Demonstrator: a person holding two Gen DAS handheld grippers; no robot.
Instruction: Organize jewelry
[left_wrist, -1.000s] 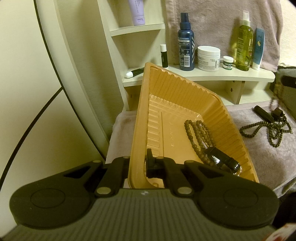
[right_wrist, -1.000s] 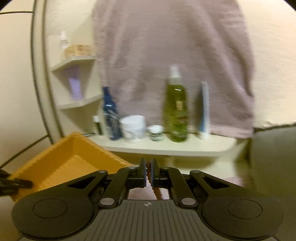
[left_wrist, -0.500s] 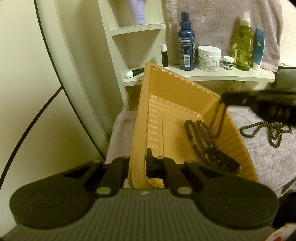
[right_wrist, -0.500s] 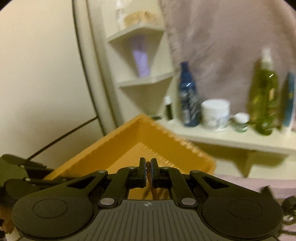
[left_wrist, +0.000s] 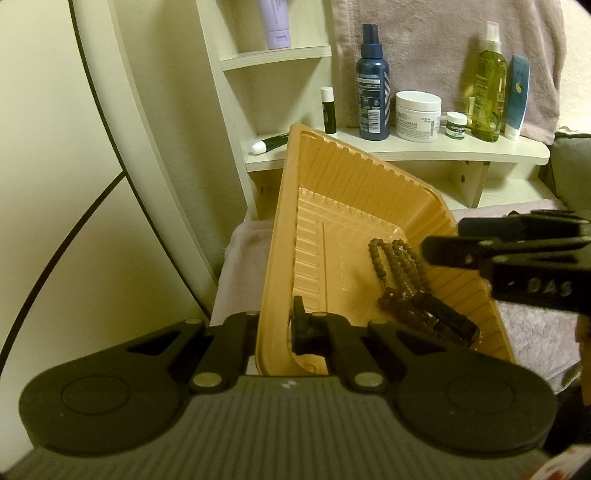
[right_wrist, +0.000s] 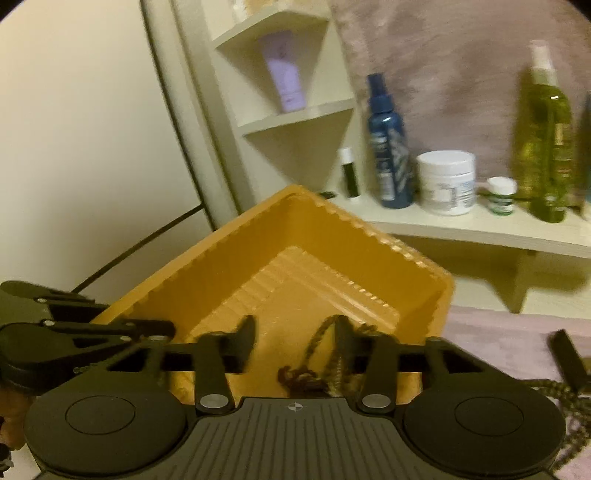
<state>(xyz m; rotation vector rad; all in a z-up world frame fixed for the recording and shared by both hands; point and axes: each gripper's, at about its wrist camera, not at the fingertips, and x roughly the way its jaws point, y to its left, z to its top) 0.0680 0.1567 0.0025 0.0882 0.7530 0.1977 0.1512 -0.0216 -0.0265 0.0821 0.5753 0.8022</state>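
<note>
An orange ribbed tray (left_wrist: 354, 177) is held tilted, my left gripper (left_wrist: 275, 328) shut on its near wall, one finger inside and one outside. A brown bead necklace (left_wrist: 395, 258) with a dark end piece (left_wrist: 443, 321) lies in the tray's lower corner. My right gripper (left_wrist: 443, 238) reaches in over the tray from the right. In the right wrist view its jaws (right_wrist: 295, 336) are opening, and a brown bead strand (right_wrist: 321, 343) hangs loose between them beside the right finger, above the tray (right_wrist: 295, 240). Neither pad presses on the strand.
A cream shelf (left_wrist: 406, 151) behind the tray carries a blue spray bottle (left_wrist: 373, 85), a white jar (left_wrist: 417, 116), a green bottle (left_wrist: 489, 85) and small tubes. A pink towel (left_wrist: 535, 325) covers the surface; another bead string (right_wrist: 554, 391) lies on it at the right.
My right gripper swung left and down over the tray with the bead strand pinched, then its jaws parted and the strand came loose. The left gripper and tray stayed put.
</note>
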